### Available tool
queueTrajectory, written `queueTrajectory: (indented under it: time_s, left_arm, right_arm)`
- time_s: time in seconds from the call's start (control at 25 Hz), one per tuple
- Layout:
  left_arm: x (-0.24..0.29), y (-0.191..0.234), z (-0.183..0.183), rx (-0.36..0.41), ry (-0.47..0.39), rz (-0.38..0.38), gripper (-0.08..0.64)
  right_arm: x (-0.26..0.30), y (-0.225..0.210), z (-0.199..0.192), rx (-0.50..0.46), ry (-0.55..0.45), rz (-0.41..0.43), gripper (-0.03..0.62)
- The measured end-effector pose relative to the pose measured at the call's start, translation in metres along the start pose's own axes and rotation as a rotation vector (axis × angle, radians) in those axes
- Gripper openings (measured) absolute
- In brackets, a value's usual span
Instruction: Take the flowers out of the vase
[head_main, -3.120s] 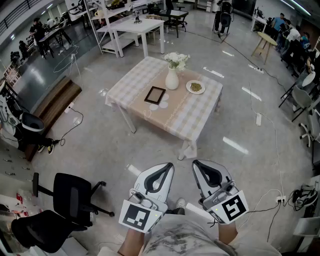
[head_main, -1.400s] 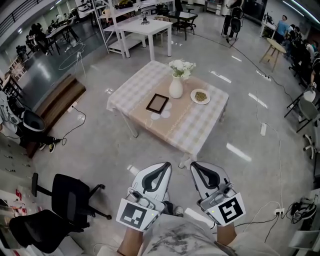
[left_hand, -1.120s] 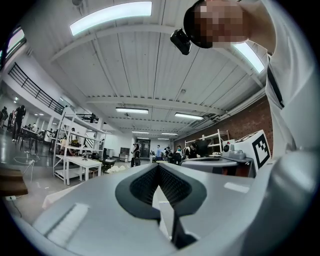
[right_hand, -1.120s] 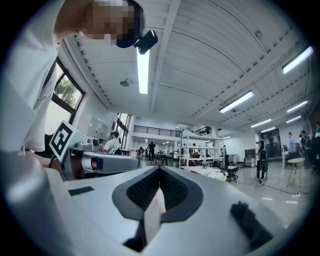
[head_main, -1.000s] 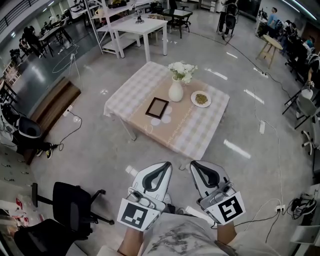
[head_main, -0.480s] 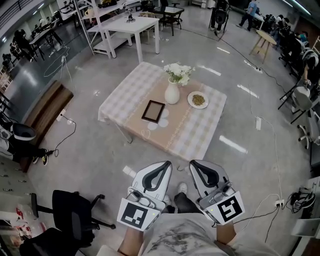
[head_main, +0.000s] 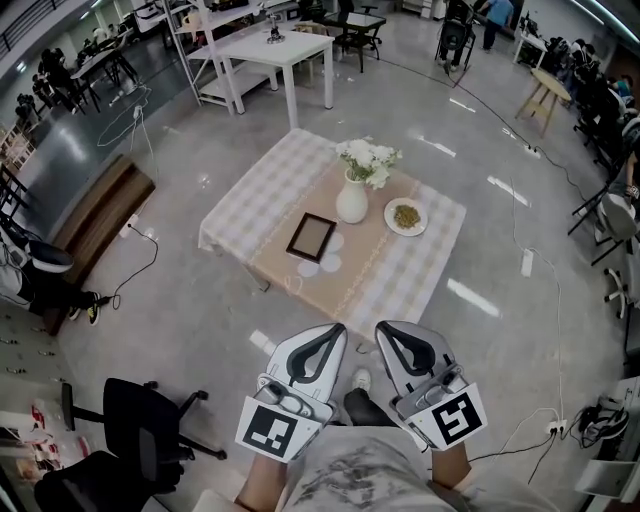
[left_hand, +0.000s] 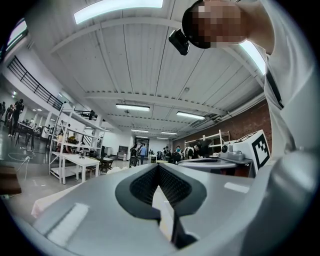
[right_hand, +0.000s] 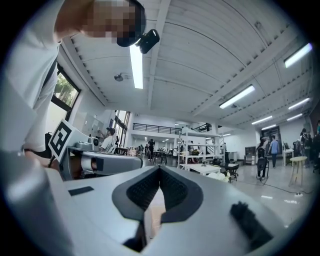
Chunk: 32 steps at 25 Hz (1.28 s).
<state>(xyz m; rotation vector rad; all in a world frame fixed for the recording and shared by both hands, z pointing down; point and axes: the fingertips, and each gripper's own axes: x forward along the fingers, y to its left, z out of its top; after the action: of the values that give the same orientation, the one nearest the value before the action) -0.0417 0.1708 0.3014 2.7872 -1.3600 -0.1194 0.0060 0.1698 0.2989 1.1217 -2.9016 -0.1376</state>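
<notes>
A white vase (head_main: 351, 201) with white flowers (head_main: 369, 160) stands upright near the far side of a table under a checked cloth (head_main: 262, 185), well ahead of me across the floor. Beside it lie a plate of food (head_main: 405, 216) and a dark framed tablet (head_main: 311, 237). My left gripper (head_main: 338, 328) and right gripper (head_main: 381, 328) are side by side at the bottom of the head view, far short of the table. Both point level and are shut, with nothing between their jaws. The left gripper view (left_hand: 158, 166) and right gripper view (right_hand: 160, 168) show the jaw tips meeting.
A black office chair (head_main: 143, 408) stands at my near left. A wooden bench (head_main: 102, 212) lies further left, with cables on the floor around it. A white table (head_main: 272, 48) and shelving stand behind the checked table, and a stool (head_main: 541, 92) and people at the far right.
The table with the vase has slid about in the head view and now looks slightly nearer. Both grippers keep their places at the bottom of the view, still shut.
</notes>
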Motion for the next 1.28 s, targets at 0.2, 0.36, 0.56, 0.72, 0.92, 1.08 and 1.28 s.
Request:
queueTrajectory:
  time_s: [0.2,0.36,0.56,0.72,0.92,1.08,1.28]
  left_arm:
    - [0.029,0.007,-0.004,-0.012,0.034,0.014,0.009]
    - [0.049,0.011,0.001,0.001,0.016,0.029,0.009]
    - [0.071,0.012,-0.003,-0.007,0.064,0.053,0.009]
    - [0.086,0.014,-0.002,0.005,0.065,0.078,0.009]
    - [0.101,0.020,0.004,0.038,0.041,0.112,0.009]
    - [0.108,0.028,-0.001,0.028,0.072,0.131,0.009]
    - [0.120,0.041,-0.012,0.005,0.100,0.132,0.009]
  right_arm:
    - [0.012,-0.029,-0.002,0.014,-0.001,0.016,0.016]
    - [0.019,-0.048,-0.002,0.012,-0.010,0.037,0.016]
    - [0.025,-0.070,-0.002,0.017,-0.025,0.070,0.017]
    - [0.029,-0.084,-0.003,0.024,-0.028,0.097,0.016]
    - [0.037,-0.099,-0.003,0.031,-0.042,0.130,0.017]
    - [0.045,-0.109,-0.007,0.041,-0.037,0.139,0.017]
    - [0.055,-0.122,-0.018,0.052,-0.014,0.128,0.017]
